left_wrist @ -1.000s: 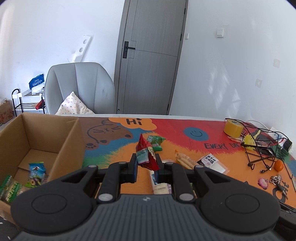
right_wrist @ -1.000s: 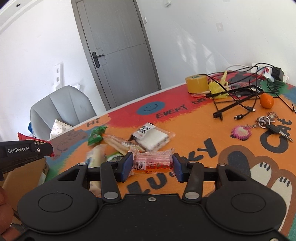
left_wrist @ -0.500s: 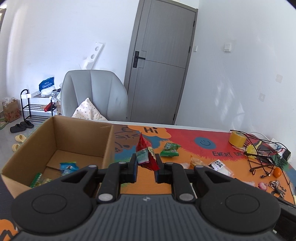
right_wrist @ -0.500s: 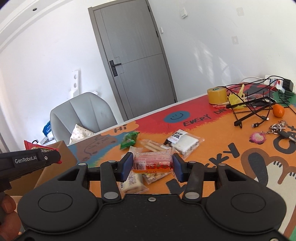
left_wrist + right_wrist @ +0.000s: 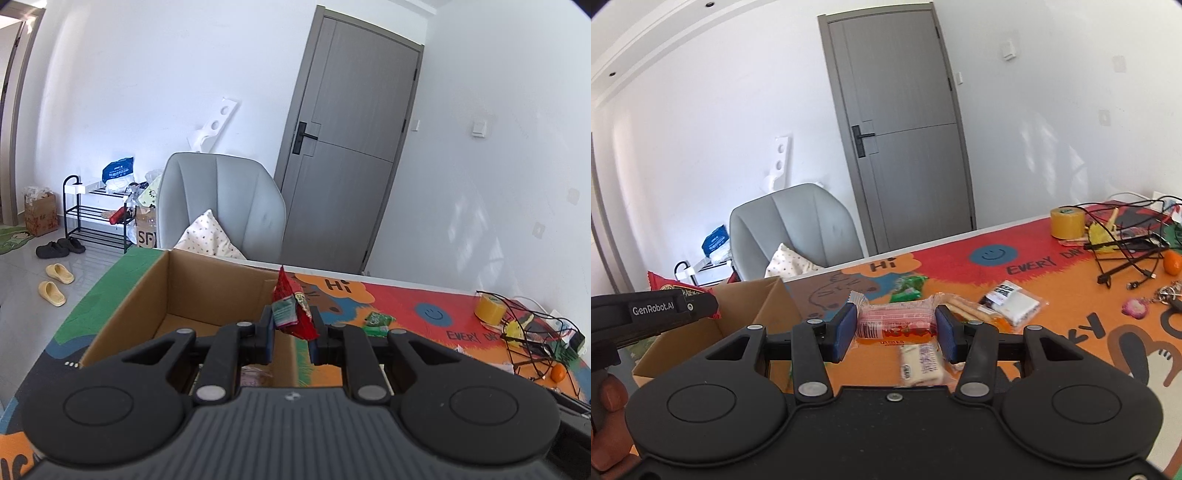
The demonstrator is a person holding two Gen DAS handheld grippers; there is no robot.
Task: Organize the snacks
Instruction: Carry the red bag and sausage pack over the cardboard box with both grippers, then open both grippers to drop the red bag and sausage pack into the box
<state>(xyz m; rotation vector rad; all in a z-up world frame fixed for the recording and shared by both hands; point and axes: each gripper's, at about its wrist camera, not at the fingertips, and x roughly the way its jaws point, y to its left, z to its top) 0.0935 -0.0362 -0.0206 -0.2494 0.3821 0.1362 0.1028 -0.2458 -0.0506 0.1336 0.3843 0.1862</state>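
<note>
Honestly, work left to right — your left gripper (image 5: pixel 291 334), clamped on the red snack packet (image 5: pixel 293 314), hangs over the cardboard box (image 5: pixel 207 291), so drop inside, then bring over the right gripper (image 5: pixel 895 328) pinching its pink wafer pack (image 5: pixel 895 323).

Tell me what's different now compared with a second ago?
Both tongs rose and swung toward the cardboard box; the left tongs now hang over its right edge. Nothing was grabbed or dropped: the left tongs still pinch the red snack packet, the right tongs still grip the pink-and-orange wafer pack. The snacks on the table did not move.
</note>
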